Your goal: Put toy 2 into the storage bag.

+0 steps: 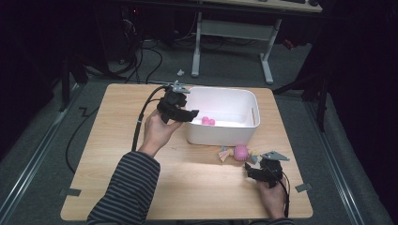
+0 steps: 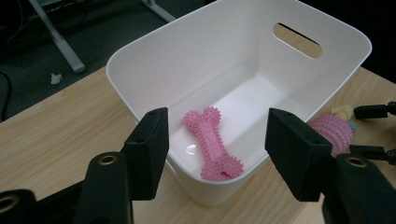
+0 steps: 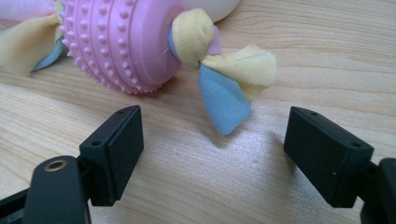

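Nearest to me, my right gripper (image 1: pixel 253 168) sits low at the front right of the tabletop (image 1: pixel 197 187), its fingers (image 3: pixel 116 149) spread wide and holding nothing, aimed at the pink spiked ball toy (image 3: pixel 123 42) just ahead. In the right gripper view the toy's knotted cloth tail (image 3: pixel 224 88), yellow and blue, trails on the wood between the line of my fingers but short of them, so nothing is touched yet. I judge this is the approach to a pick: the ball toy lies on the tabletop just outside the near wall of the white bin (image 1: pixel 220 136), and it looks bound for the bin. The next move calls for easing forward until the fingers straddle the cloth tail or the ball's narrow end, then closing. The tail is soft and may slip, so I would favour the knot. The right hand (image 1: pixel 272 194) holds the gripper nearly level, wrist close to the table edge. Farther off, my left gripper (image 1: pixel 185 115) is raised over the bin's left rim, tilted down into it, fingers (image 2: pixel 149 149) wide apart and empty. Below them a pink bone toy (image 2: pixel 212 142) rests on the bin floor. From the high view I cannot tell for sure whether the gripper touches the rim.
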A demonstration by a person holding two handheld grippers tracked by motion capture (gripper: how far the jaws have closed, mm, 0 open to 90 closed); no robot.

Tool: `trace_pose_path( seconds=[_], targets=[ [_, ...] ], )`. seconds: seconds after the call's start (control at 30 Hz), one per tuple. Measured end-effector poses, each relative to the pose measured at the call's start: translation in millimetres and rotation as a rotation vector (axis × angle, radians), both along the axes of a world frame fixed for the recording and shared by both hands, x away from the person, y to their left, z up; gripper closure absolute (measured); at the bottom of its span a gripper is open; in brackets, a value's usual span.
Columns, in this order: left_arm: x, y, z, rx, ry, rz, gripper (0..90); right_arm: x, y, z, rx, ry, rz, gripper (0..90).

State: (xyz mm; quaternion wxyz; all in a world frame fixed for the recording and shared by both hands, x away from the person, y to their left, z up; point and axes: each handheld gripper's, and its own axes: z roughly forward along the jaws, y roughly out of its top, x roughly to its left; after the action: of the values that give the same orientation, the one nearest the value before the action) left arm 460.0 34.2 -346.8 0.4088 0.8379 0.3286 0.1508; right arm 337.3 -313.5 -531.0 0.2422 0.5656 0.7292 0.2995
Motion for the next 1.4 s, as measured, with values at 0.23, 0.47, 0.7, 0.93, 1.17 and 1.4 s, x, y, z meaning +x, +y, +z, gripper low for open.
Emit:
trace_pose_path(
  seconds=[0.23, 0.47, 0.7, 0.93, 1.17, 1.4],
  targets=[
    [-10.7, 19.7, -8.3, -0.027, 0.014, 0.019, 39.9, -0.1, 0.1, 0.0, 0.000, 0.000, 0.000, 20.0],
    [-20.7, 40.8, -16.4, -0.050, 0.020, 0.044, 39.6, -0.2, 0.1, 0.0, -0.001, 0.000, -0.001, 20.0],
    [-31.9, 56.2, -20.6, -0.052, 0.015, 0.067, 39.2, -0.2, 0.1, 0.0, -0.001, 0.000, -0.001, 20.0],
    [-40.5, 67.6, -24.0, -0.069, 0.010, 0.082, 39.1, -0.3, 0.2, 0.0, -0.002, 0.000, 0.002, 20.0],
    [-45.9, 73.7, -29.6, -0.074, 0.011, 0.094, 38.8, -0.4, 0.1, -0.1, -0.002, -0.001, 0.004, 20.0],
    [-53.1, 82.7, -39.5, -0.094, 0.024, 0.103, 38.5, -0.5, 0.3, 0.0, -0.001, 0.000, 0.002, 20.0]
  ],
)
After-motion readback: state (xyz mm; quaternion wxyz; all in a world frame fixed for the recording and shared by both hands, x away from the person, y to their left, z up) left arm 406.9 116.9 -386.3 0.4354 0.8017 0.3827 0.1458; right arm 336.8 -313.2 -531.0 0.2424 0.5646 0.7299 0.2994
